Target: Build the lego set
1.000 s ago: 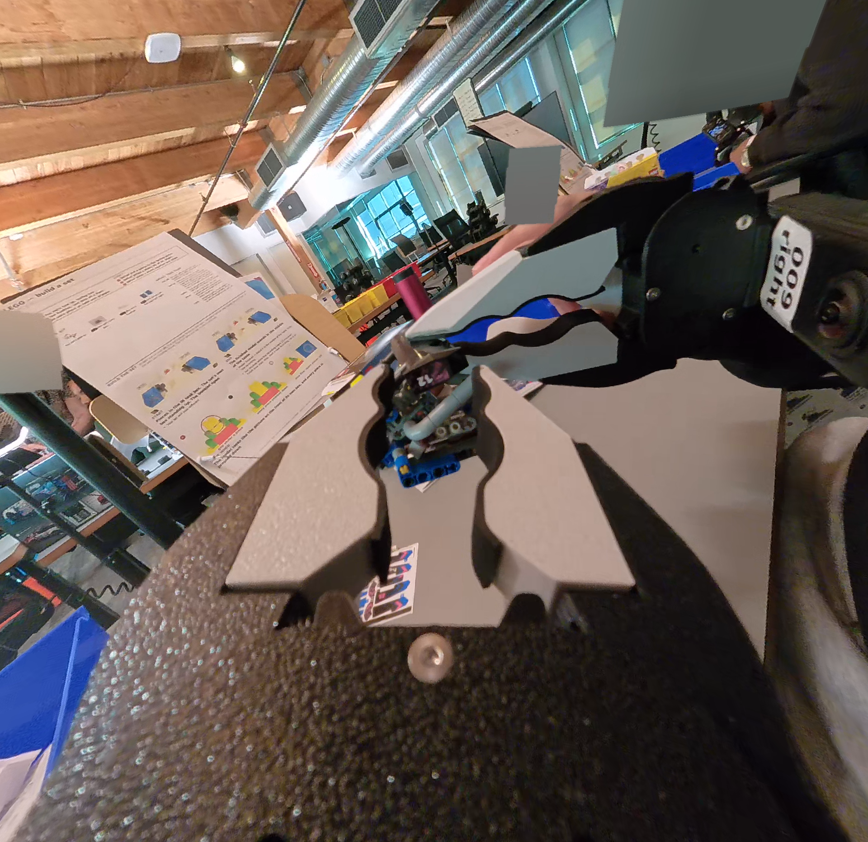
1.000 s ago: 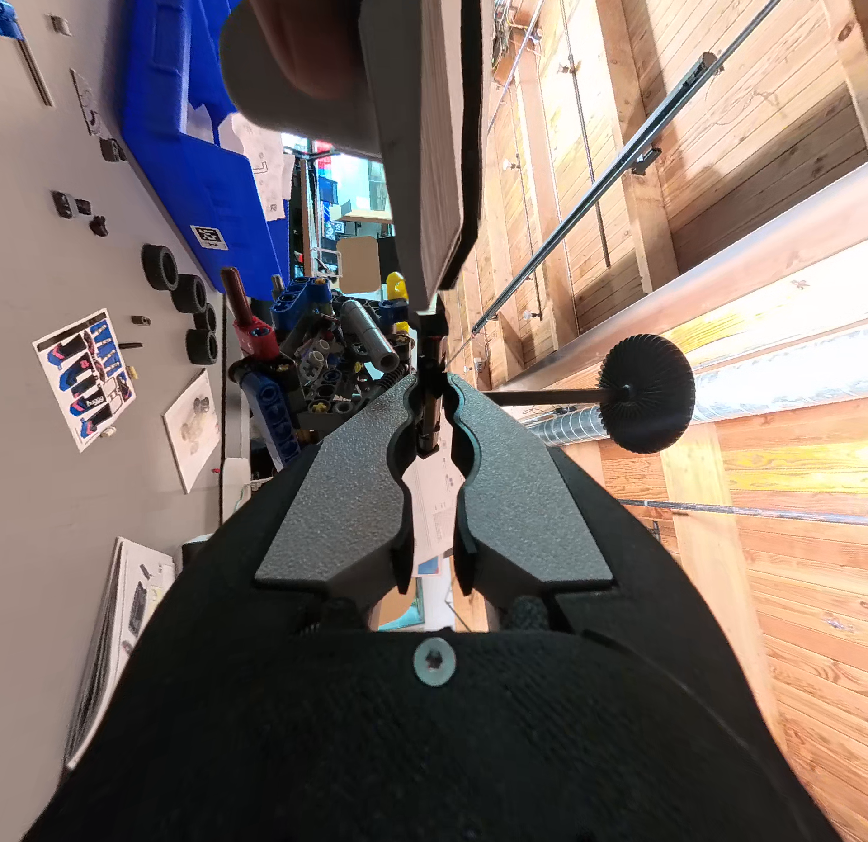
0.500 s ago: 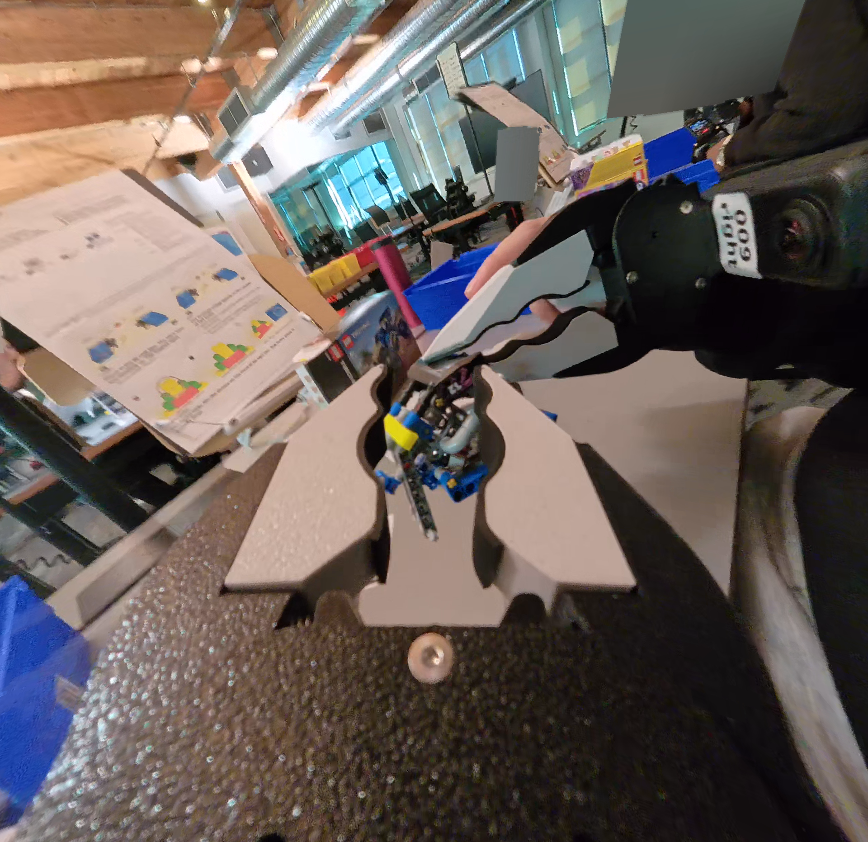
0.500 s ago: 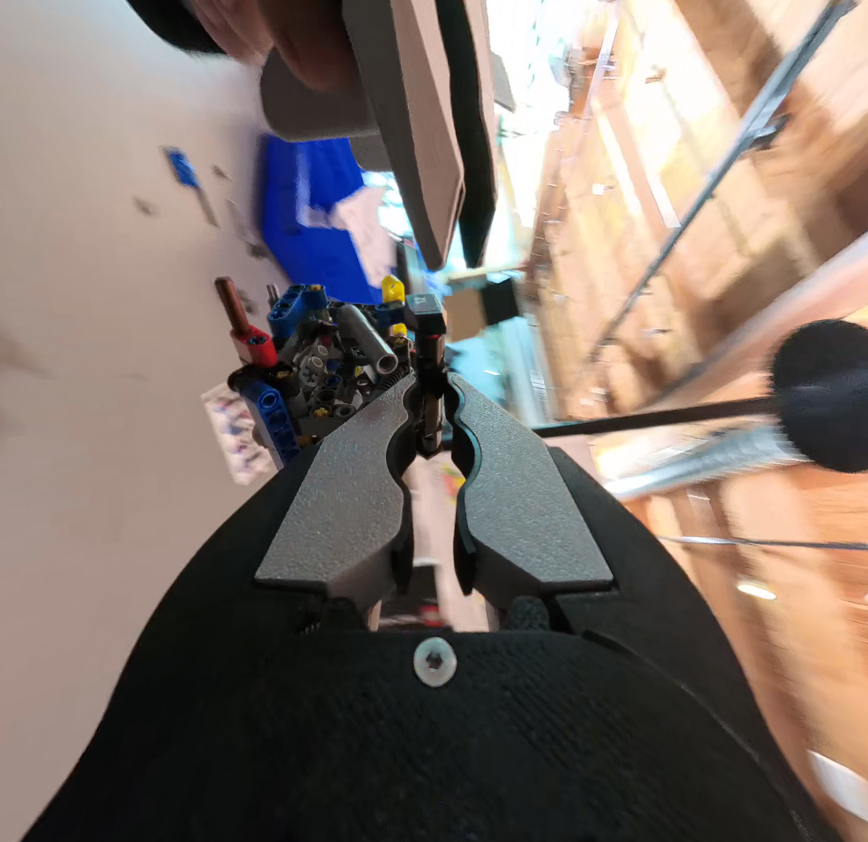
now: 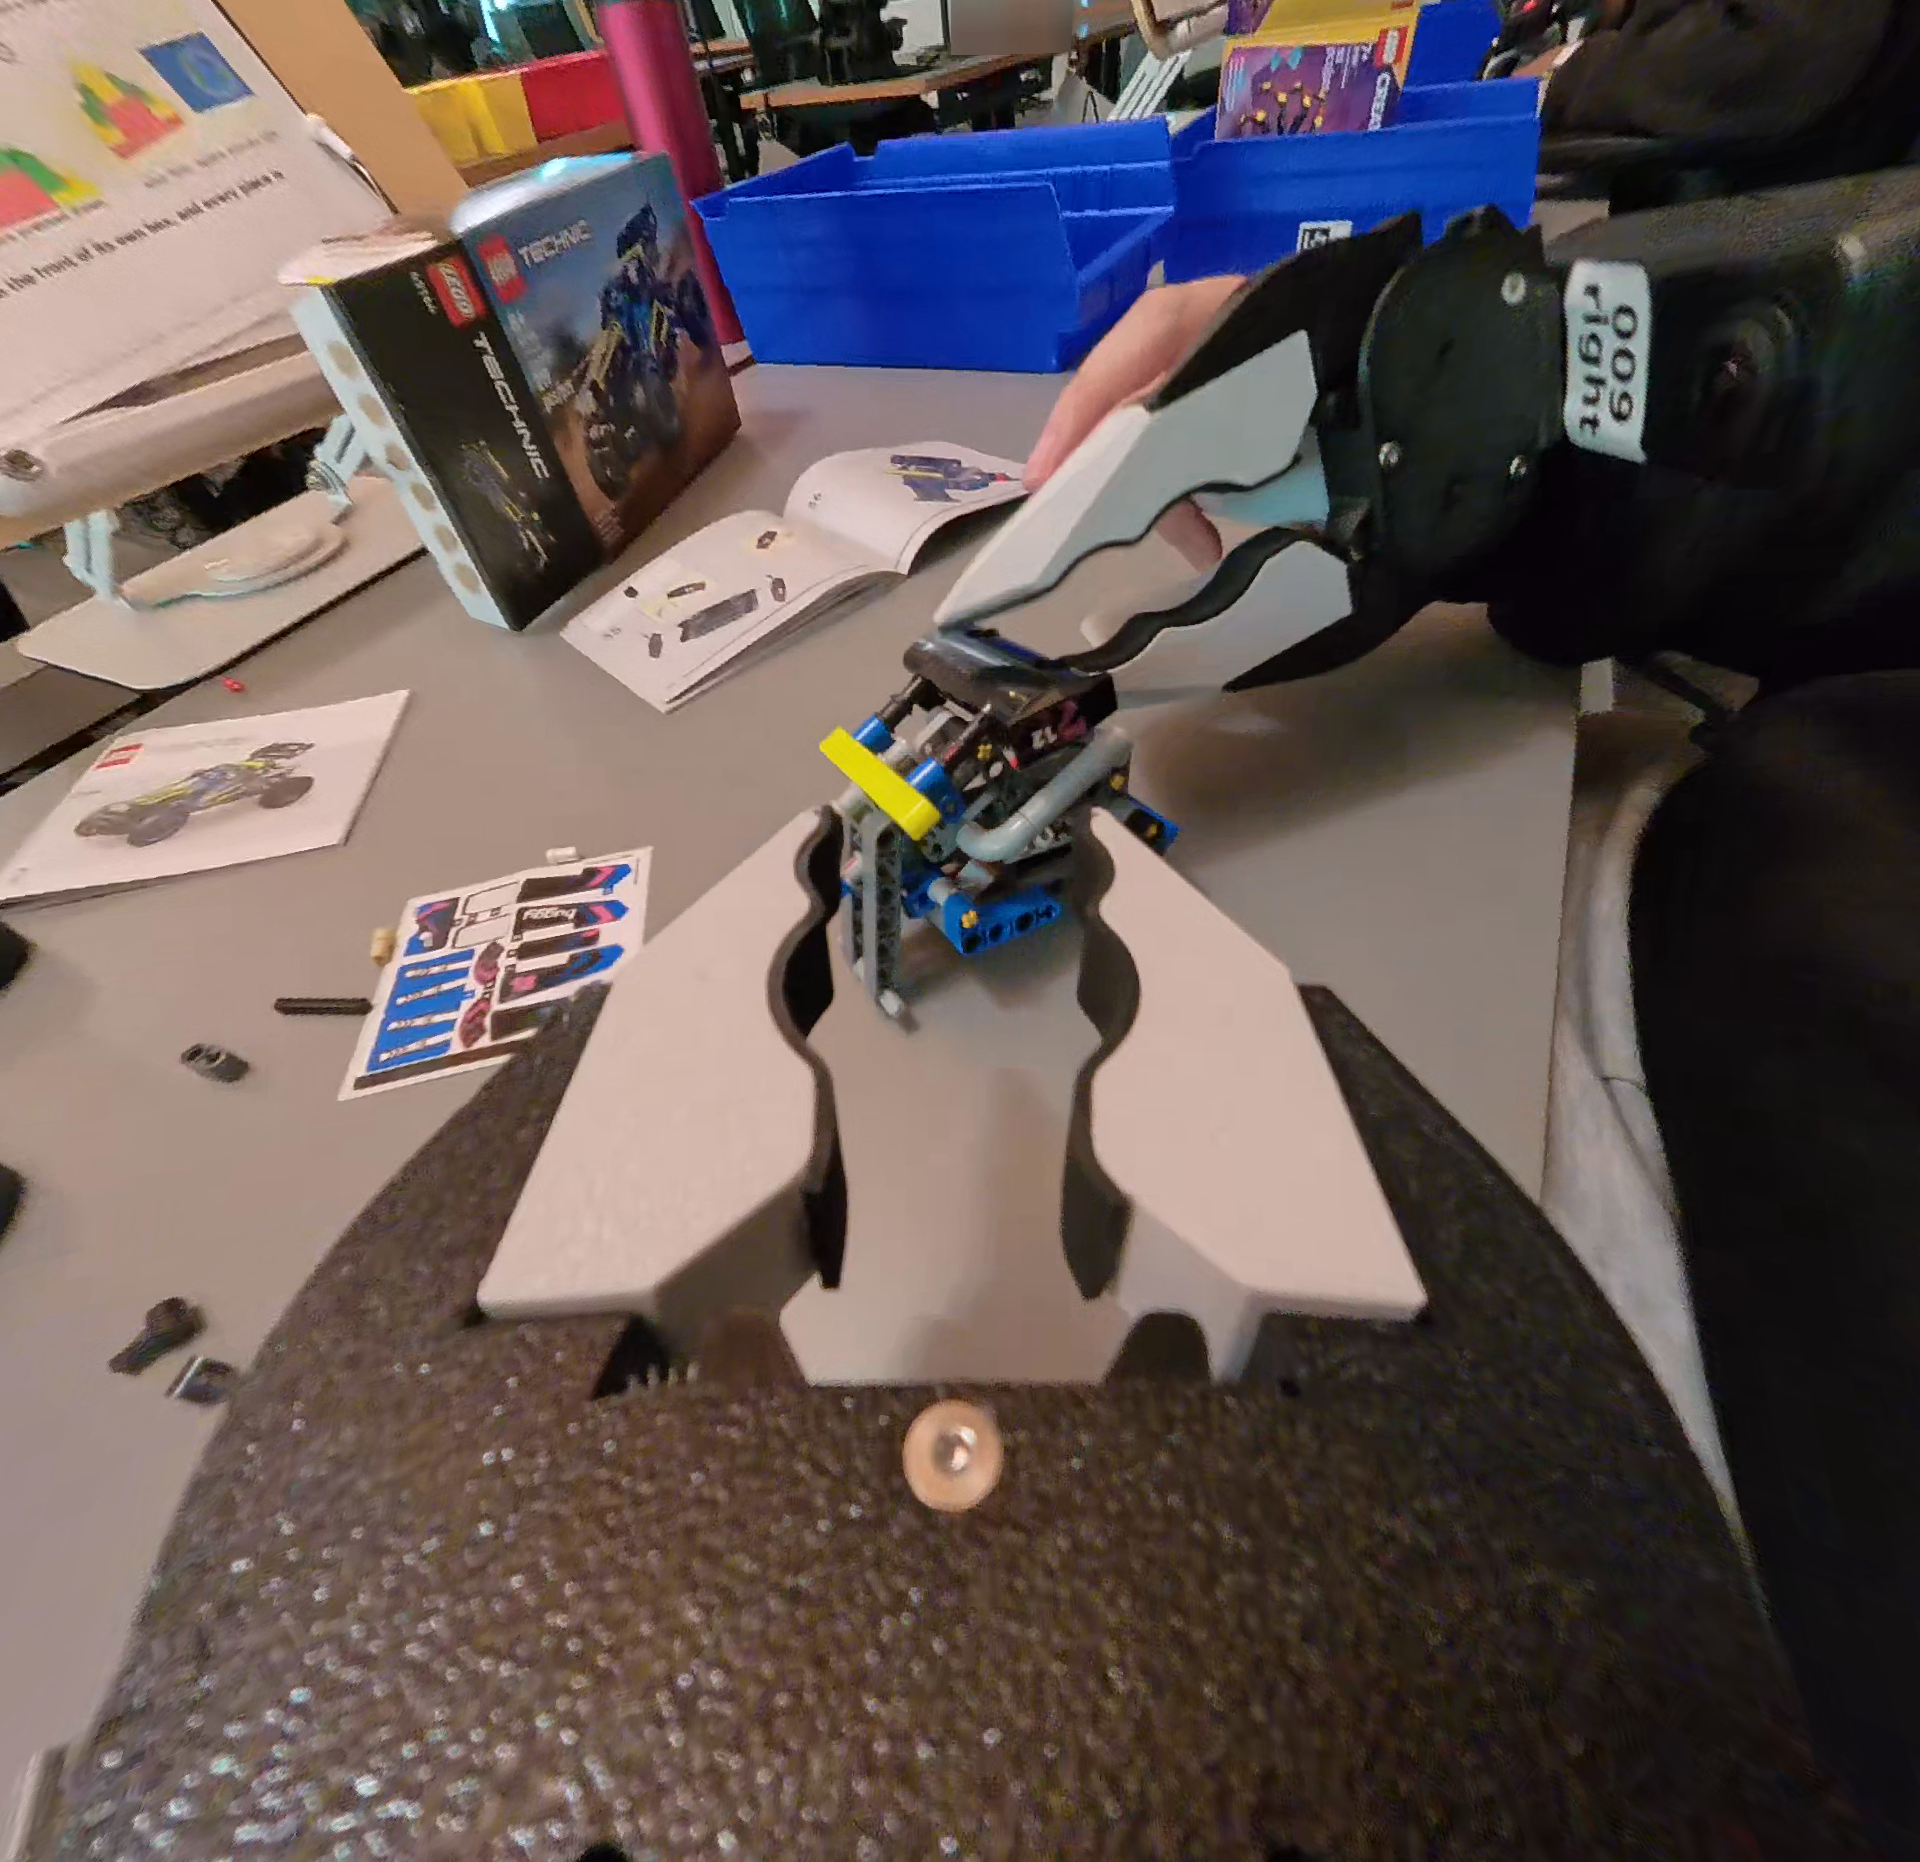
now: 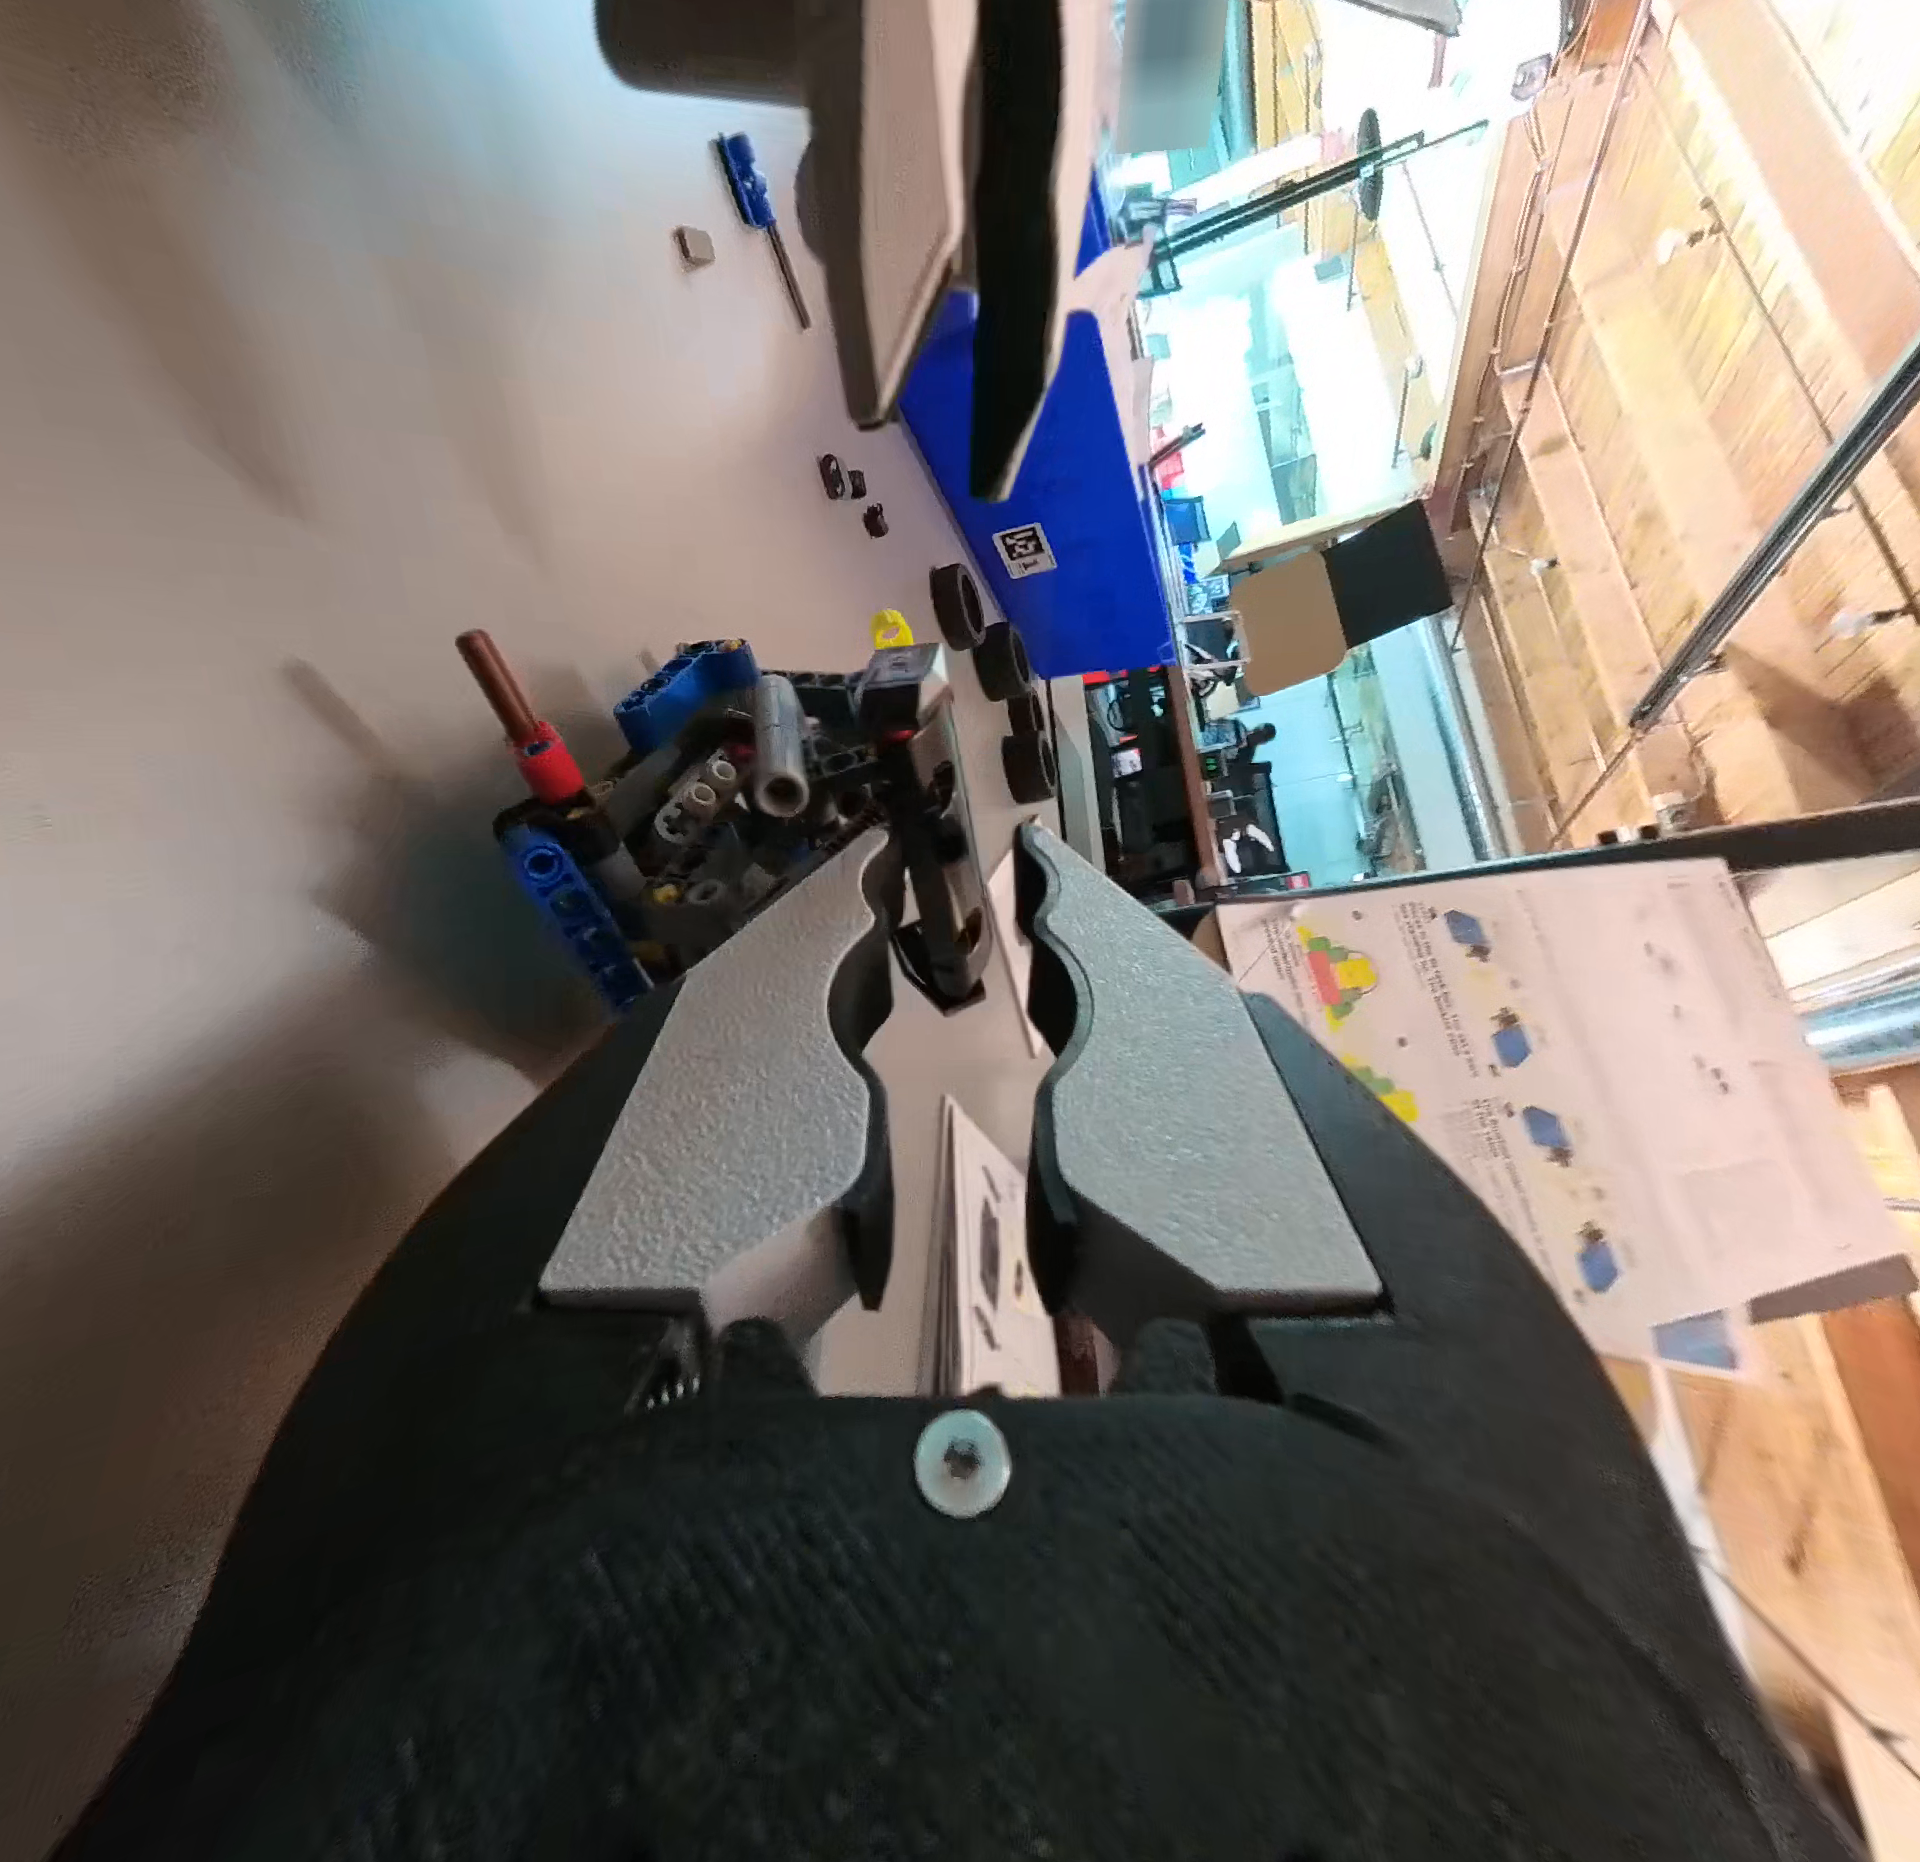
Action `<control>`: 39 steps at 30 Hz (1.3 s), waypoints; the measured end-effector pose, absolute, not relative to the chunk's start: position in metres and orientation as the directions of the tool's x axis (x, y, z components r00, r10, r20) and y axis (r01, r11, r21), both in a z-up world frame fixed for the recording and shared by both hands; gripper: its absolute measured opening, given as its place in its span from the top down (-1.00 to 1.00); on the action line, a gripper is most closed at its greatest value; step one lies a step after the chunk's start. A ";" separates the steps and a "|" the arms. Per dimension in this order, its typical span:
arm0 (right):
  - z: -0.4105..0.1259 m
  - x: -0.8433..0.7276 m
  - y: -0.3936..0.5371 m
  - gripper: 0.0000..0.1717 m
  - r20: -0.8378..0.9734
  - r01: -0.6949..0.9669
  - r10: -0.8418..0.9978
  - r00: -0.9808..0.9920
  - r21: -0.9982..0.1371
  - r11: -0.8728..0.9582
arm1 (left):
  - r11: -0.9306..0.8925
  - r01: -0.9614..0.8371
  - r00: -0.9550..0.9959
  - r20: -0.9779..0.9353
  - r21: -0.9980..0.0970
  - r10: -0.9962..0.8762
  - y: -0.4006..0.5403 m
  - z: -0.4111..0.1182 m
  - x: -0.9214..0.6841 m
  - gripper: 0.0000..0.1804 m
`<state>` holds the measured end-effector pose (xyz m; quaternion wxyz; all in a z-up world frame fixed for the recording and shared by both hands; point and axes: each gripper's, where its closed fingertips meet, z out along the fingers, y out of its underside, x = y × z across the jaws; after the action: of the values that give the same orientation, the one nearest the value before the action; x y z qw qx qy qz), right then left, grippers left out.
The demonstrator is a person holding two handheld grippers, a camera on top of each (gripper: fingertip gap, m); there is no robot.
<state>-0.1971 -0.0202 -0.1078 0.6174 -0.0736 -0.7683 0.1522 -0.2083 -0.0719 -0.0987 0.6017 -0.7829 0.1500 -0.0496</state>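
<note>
A small brick-built model (image 5: 987,794) of blue, grey and black parts with a yellow piece stands on the grey table (image 5: 1351,877). My left gripper (image 5: 966,836) is open. Its fingertips stand on either side of the model's lower part and do not press on it. My right gripper (image 6: 956,846) is open too. The model's black top panel (image 6: 940,877) lies against its left finger, and the other finger stands clear of it. In the left wrist view the right gripper (image 5: 1029,649) reaches in from the right at the panel (image 5: 1008,680).
The building set's box (image 5: 520,378), an open instruction booklet (image 5: 790,555), a second booklet (image 5: 197,784) and a sticker sheet (image 5: 509,960) lie to the left. Blue bins (image 5: 935,254) stand behind. Black tyres (image 6: 997,659) and small loose parts (image 5: 213,1059) are scattered about. Tip to tip, the grippers are about 6 cm apart.
Both grippers came down from the air to the table with the model. The right pads, shut on the black panel before, have opened off it. The left fingers have spread wider.
</note>
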 end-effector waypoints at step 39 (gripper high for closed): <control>-0.119 -0.186 -0.022 0.65 -0.862 0.690 0.441 -0.251 -0.479 -0.543 | -0.072 -0.551 0.732 -0.440 -0.831 -0.520 -0.043 -0.129 -0.183 0.62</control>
<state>-0.1862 -0.0215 -0.1188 -0.0976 -0.6042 -0.4678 0.6377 -0.1832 -0.0434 -0.1288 0.5746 -0.7320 0.3659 0.0134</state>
